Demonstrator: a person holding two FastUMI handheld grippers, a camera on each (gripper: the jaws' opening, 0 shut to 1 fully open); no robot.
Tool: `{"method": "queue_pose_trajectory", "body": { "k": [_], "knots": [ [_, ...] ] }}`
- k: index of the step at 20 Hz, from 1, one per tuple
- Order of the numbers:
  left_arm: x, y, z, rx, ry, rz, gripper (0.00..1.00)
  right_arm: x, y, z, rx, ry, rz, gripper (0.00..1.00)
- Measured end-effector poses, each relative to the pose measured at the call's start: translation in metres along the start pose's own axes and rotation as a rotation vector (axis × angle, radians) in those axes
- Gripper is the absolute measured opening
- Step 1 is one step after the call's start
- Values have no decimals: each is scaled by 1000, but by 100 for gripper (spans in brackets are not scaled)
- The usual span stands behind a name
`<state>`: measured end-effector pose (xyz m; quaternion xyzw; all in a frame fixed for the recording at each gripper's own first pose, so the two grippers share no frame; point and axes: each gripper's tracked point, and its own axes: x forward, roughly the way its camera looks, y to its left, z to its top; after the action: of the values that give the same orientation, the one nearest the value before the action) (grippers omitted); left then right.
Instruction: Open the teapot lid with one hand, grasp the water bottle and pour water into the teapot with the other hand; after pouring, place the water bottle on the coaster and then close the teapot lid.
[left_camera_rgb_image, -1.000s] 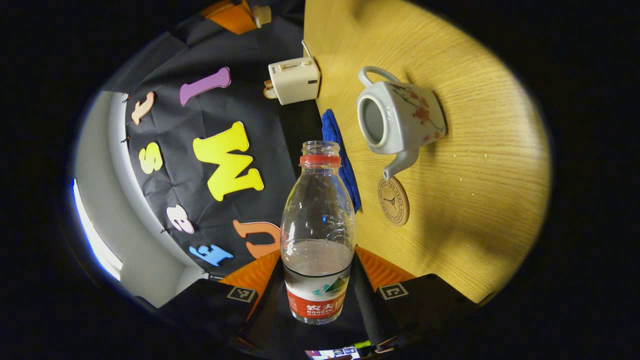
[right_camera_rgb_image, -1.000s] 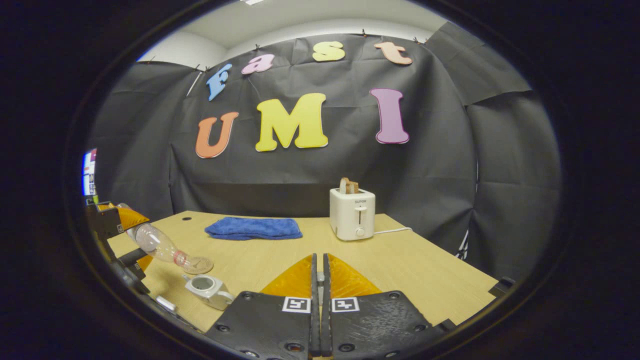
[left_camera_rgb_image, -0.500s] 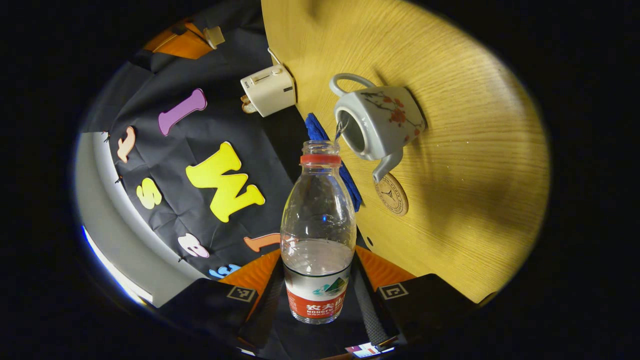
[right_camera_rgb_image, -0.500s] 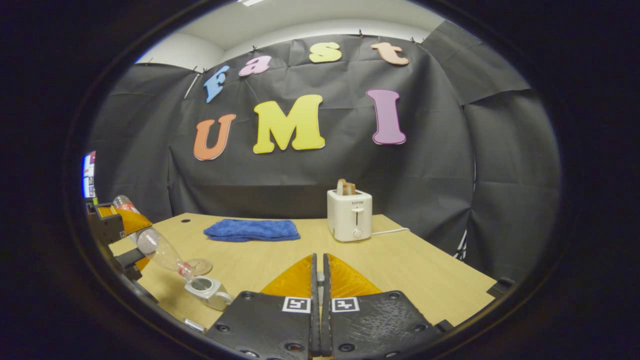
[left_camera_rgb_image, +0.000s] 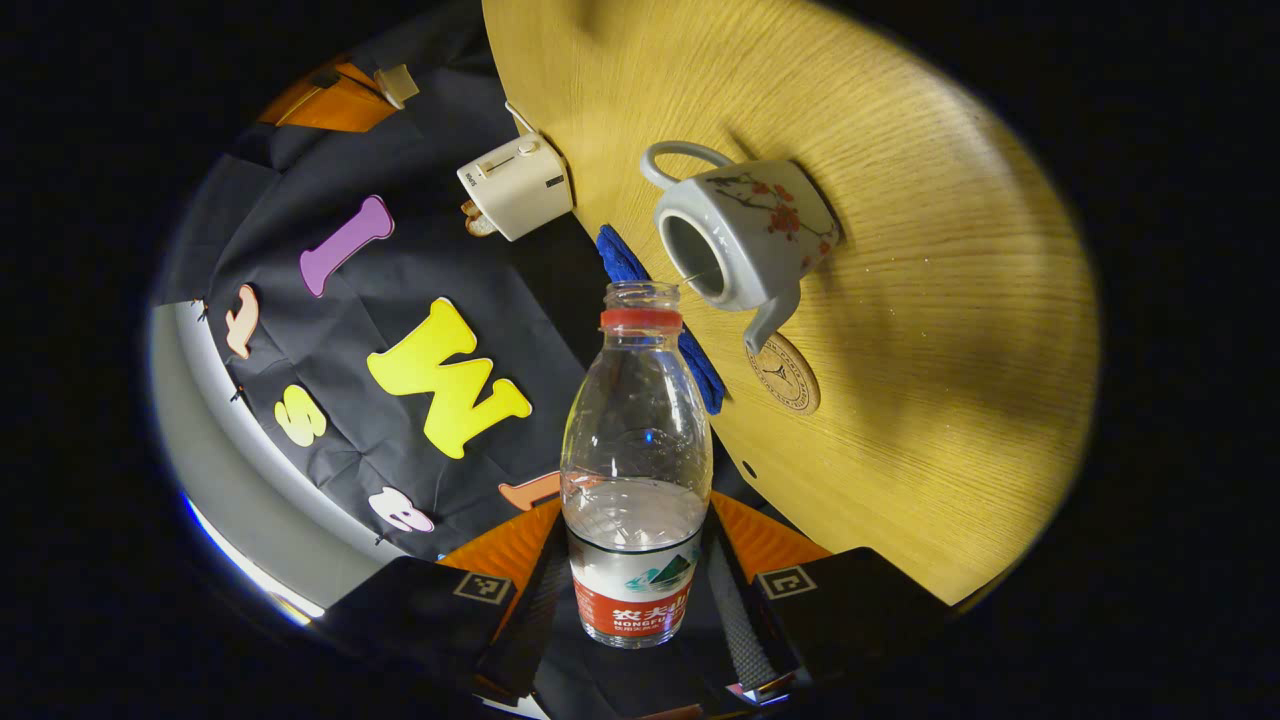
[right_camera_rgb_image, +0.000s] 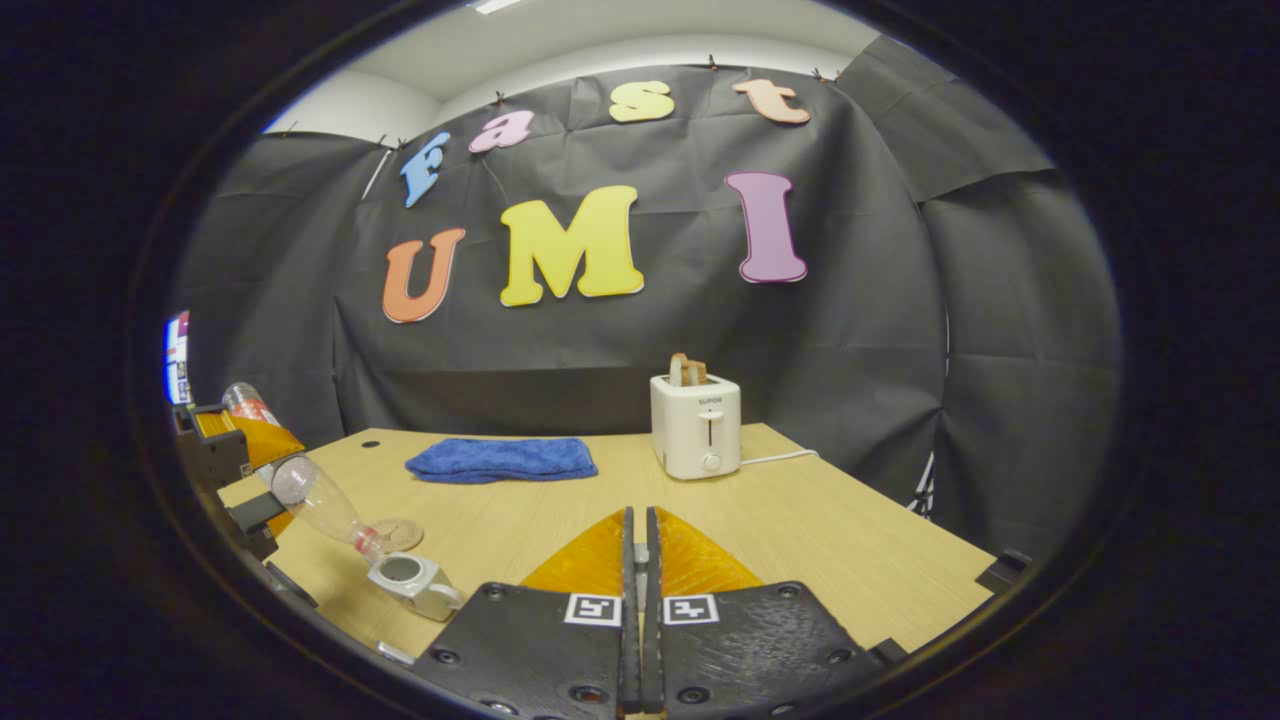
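at the open mouth of the grey ceramic teapot with red blossom painting (left_camera_rgb_image: 745, 228), the bottle neck is lined up to pour.

the teapot stands lidless on the light wooden table (left_camera_rgb_image: 930, 330), its opening at about one o'clock from the mouth of the clear plastic water bottle with red neck ring (left_camera_rgb_image: 637, 460), just beyond it. the bottle's long axis runs straight up the left gripper view, tipped neck-down toward the pot as the right gripper view shows (right_camera_rgb_image: 322, 506). the left gripper (left_camera_rgb_image: 637, 590) is clamped on the bottle's labelled base. the round cork coaster (left_camera_rgb_image: 786, 373) lies just past the spout, at five o'clock from the pot. the right gripper (right_camera_rgb_image: 640, 570) has its fingers pressed together; what they pinch i cannot tell.
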<state>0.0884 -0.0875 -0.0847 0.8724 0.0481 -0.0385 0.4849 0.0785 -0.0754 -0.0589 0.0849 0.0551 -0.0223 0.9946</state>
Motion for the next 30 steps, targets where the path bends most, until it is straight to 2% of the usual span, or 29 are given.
{"method": "queue_pose_trajectory", "body": {
  "k": [2, 3, 4, 11, 15, 16, 20, 24, 25, 26, 30],
  "knots": [
    [-3, 3, 2, 18, -3, 3, 74, 1, 0, -2, -4, 5, 2, 0],
    [-4, 2, 2, 20, -3, -1, 78, 1, 0, -2, -4, 9, 1, 1],
    [-4, 3, 2, 23, -3, -3, 74, 1, -1, -2, -4, 9, 1, 1],
    [0, 3, 0, 29, 10, -7, 74, -1, 0, 0, -23, 4, -2, 1],
    [6, 6, -1, -31, -1, 20, 74, 1, 0, -3, -36, 11, -4, 1],
    [8, 1, -3, -89, -9, 8, 74, 1, 0, -3, -41, 10, -8, 1],
    [18, -23, 0, -428, -52, -89, 74, 1, -4, -2, -55, 5, -29, 1],
    [22, -24, -19, -697, -25, -76, 74, -3, 4, -2, -17, 17, 12, 1],
    [23, -23, -22, -777, -22, -74, 77, -3, 4, 0, -20, 14, 11, 1],
    [25, -24, -23, -871, -26, -85, 74, -3, 4, -1, -27, 11, 6, 1],
    [29, -12, -10, -1247, -97, -109, 74, -1, 6, -4, -41, 16, 0, 1]
  ]
}}
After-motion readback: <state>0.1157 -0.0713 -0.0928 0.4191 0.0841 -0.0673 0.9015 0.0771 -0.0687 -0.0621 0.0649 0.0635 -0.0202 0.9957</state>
